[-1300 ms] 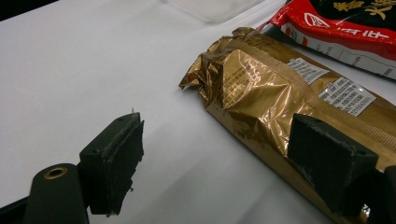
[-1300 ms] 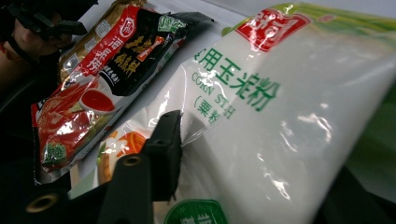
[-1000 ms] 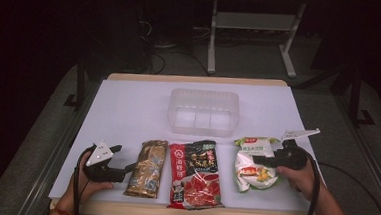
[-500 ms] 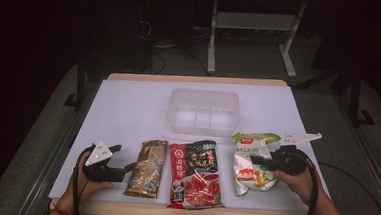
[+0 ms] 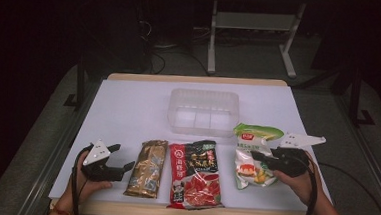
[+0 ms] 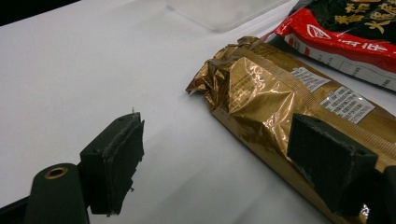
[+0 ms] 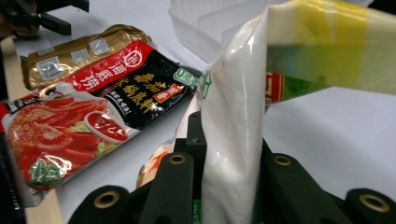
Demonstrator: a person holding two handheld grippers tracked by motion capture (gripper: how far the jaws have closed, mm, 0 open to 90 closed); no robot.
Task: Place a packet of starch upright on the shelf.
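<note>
A green-and-white food packet [image 5: 252, 150] stands tilted up at the right of the white table [image 5: 128, 108]. My right gripper [image 5: 258, 158] has just been closing on it and is now shut on its side. In the right gripper view the packet [image 7: 233, 116] rises, pinched, between the black jaws [image 7: 229, 158]. My left gripper [image 5: 121, 156] rests open at the front left. In the left gripper view its pads [image 6: 116, 158] stand wide apart, and the left edge of a gold foil packet [image 6: 280, 93] lies between them, untouched.
A red-and-black sauce packet [image 5: 194, 175] lies flat between the gold packet [image 5: 148, 167] and the green one. A clear plastic container [image 5: 203, 111] with compartments sits behind them, mid-table. Dark floor and a metal stand [image 5: 253, 36] lie beyond the table.
The right gripper has closed on the green-and-white packet and lifted it, so the packet now stands tilted up. The left gripper has stayed where it was.
</note>
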